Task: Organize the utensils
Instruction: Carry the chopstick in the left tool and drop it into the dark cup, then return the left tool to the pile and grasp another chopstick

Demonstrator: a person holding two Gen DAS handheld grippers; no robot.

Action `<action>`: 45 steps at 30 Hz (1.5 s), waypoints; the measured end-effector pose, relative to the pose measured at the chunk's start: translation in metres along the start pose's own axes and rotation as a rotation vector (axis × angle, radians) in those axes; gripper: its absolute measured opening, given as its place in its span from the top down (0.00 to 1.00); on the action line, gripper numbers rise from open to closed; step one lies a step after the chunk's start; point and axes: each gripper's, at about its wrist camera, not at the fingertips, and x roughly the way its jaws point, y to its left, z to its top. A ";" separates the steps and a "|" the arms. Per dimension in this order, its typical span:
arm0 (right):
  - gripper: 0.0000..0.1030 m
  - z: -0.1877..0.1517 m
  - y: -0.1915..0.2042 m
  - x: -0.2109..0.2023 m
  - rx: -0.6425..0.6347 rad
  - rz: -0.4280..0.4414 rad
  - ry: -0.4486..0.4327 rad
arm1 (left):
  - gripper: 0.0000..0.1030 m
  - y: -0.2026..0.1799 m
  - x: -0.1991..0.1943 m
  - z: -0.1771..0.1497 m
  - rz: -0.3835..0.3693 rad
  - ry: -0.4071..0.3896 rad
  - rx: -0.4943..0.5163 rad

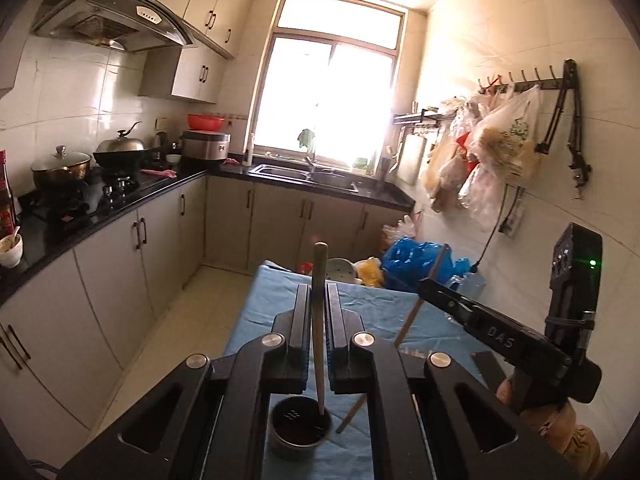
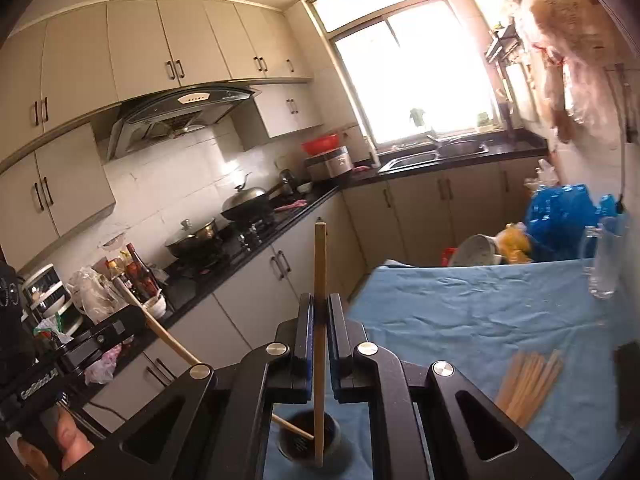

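Left gripper (image 1: 319, 300) clamping chopstick (image 1: 319, 276) — above holder (image 1: 300, 426); right alike

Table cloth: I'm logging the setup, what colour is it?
The cloth is plain light blue, wrinkled; the right wrist view shows it best.

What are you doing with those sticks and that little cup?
A person is tidying chopsticks with two hand-held grippers. The left gripper is shut on one chopstick, and the right gripper is shut on another chopstick. Both sticks have their lower ends at the small dark cup on the blue cloth. A pile of chopsticks lies on the cloth beside it, not yet sorted.
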 end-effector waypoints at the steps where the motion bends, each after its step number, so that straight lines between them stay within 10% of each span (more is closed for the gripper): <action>1: 0.93 -0.001 0.003 0.009 -0.005 -0.003 0.002 | 0.94 0.003 0.006 0.000 0.011 0.011 0.002; 14: 0.93 -0.065 -0.028 0.102 -0.012 -0.091 0.234 | 0.94 0.025 0.101 -0.051 0.085 0.276 -0.019; 18: 0.92 -0.071 -0.033 0.113 -0.009 -0.092 0.267 | 0.91 0.023 0.102 -0.052 0.092 0.268 -0.029; 22: 0.87 -0.071 -0.037 0.115 -0.003 -0.089 0.271 | 0.61 0.023 0.093 -0.047 0.114 0.223 -0.042; 25: 0.65 -0.065 -0.042 0.107 0.004 -0.087 0.249 | 0.60 0.019 0.079 -0.044 0.124 0.181 -0.046; 30: 0.63 -0.056 -0.061 0.086 0.039 -0.106 0.216 | 0.57 -0.001 0.056 -0.043 0.075 0.137 -0.056; 36: 0.59 -0.060 -0.136 0.041 0.153 -0.220 0.196 | 0.47 -0.046 0.056 -0.065 -0.039 0.169 -0.053; 45: 0.59 -0.125 -0.269 0.005 0.347 -0.399 0.352 | 0.46 -0.116 0.164 -0.144 -0.129 0.469 -0.052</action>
